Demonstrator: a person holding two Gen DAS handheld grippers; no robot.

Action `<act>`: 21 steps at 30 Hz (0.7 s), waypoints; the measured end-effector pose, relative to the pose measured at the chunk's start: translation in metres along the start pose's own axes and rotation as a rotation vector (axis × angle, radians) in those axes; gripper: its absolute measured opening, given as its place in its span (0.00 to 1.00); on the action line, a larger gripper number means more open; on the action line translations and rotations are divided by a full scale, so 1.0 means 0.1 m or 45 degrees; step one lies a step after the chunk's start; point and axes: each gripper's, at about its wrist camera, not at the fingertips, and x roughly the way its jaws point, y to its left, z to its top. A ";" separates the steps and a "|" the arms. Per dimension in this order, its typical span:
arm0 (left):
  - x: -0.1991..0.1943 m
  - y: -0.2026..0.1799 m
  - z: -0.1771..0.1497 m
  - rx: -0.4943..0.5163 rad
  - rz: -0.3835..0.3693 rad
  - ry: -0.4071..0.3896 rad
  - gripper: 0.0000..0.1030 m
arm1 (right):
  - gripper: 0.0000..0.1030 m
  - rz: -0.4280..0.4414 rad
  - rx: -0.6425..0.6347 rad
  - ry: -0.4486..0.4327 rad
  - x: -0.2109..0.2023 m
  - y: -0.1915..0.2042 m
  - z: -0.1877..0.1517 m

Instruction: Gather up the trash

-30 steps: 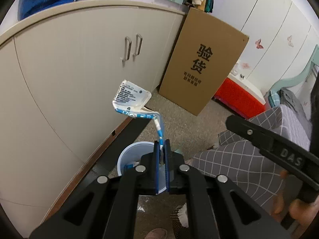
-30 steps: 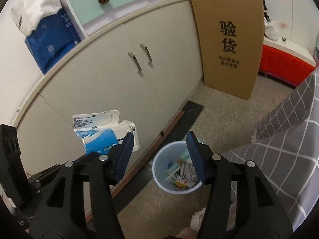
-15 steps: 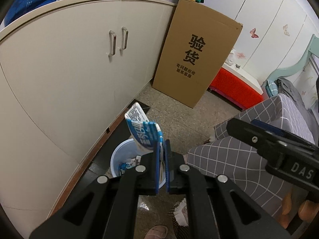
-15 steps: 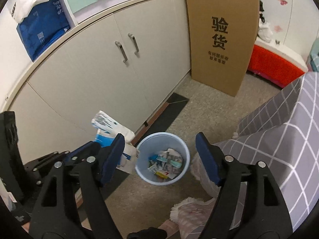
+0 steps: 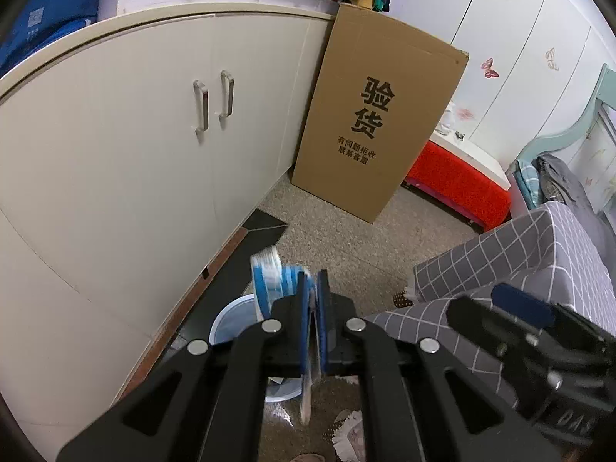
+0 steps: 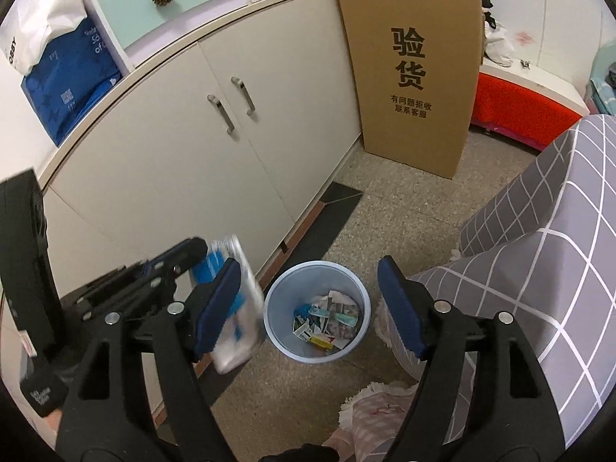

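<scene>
Left fingers (image 5: 315, 288) pinching wrapper (image 5: 269, 273), above bin (image 6: 316, 310)

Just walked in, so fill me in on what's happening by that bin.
A person is collecting trash with two handheld grippers. The left gripper is shut on a blue-and-white wrapper, holding it just beside the light blue bin, not over the opening. The right gripper hangs open and empty above the bin, which already holds scraps.
</scene>
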 end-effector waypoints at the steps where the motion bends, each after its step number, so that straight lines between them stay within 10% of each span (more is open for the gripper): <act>1: 0.02 0.01 0.00 -0.012 -0.001 0.015 0.06 | 0.72 -0.004 0.001 0.000 0.00 0.00 0.00; 3: 0.06 0.05 -0.01 -0.053 -0.002 0.054 0.13 | 0.72 -0.012 -0.006 -0.003 0.00 0.01 0.00; 6: 0.06 0.10 -0.06 -0.091 0.023 0.064 0.52 | 0.74 -0.023 -0.015 -0.008 0.00 0.02 0.00; 21: -0.56 -0.01 -0.19 -0.040 0.092 -0.008 0.59 | 0.77 -0.073 -0.099 -0.097 -0.45 0.17 -0.08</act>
